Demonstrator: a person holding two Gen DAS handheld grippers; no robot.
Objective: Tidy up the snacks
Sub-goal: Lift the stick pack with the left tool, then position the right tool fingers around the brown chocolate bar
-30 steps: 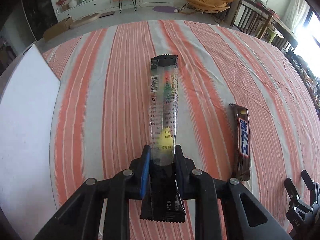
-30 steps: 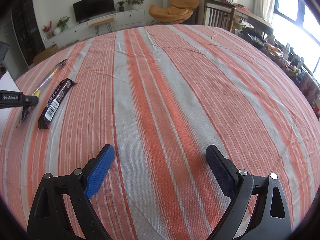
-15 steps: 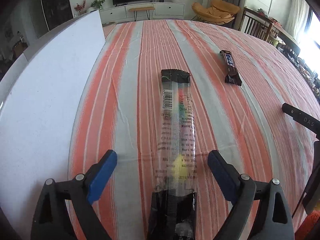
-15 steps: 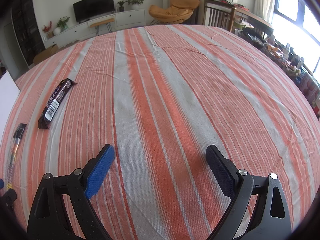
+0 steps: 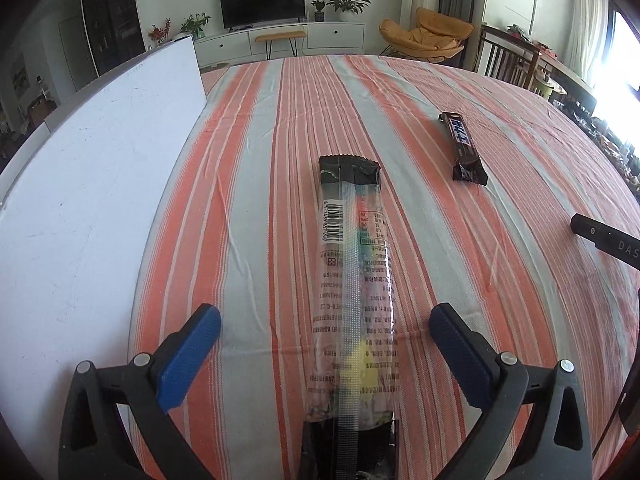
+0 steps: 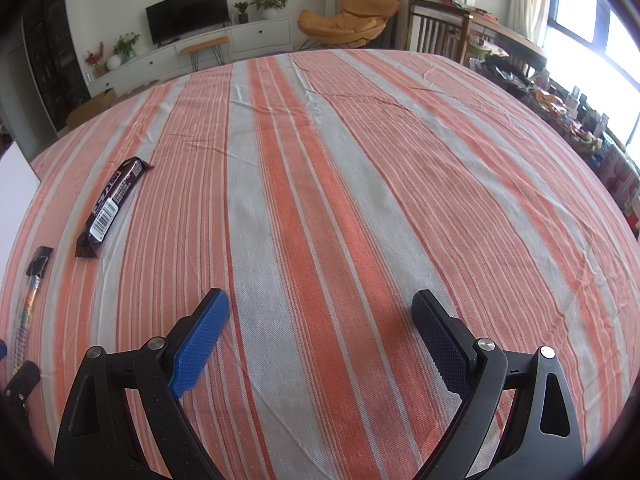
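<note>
The left tongs (image 5: 326,336) stand wide apart and empty, one blue pad on each side of the long clear plastic snack packet with black crimped ends (image 5: 352,280), which lies flat on the counter under its orange-and-grey striped cloth (image 5: 460,280), pointing straight away from the camera. To finish this release well, I judge the tongs should draw straight back along the packet's length, pads kept off the film, so the packet stays parallel to the dark brown chocolate bar wrapper (image 5: 462,146) lying well apart to its right. A white board (image 5: 92,200) borders the cloth on the left.

The right tongs (image 6: 320,318) are also wide and empty, over bare cloth; the chocolate bar sits far to their left.

One second ago the left tongs were clamped on the packet's near end, holding it above the cloth; half a second ago they had already opened. The right tongs have not moved.
</note>
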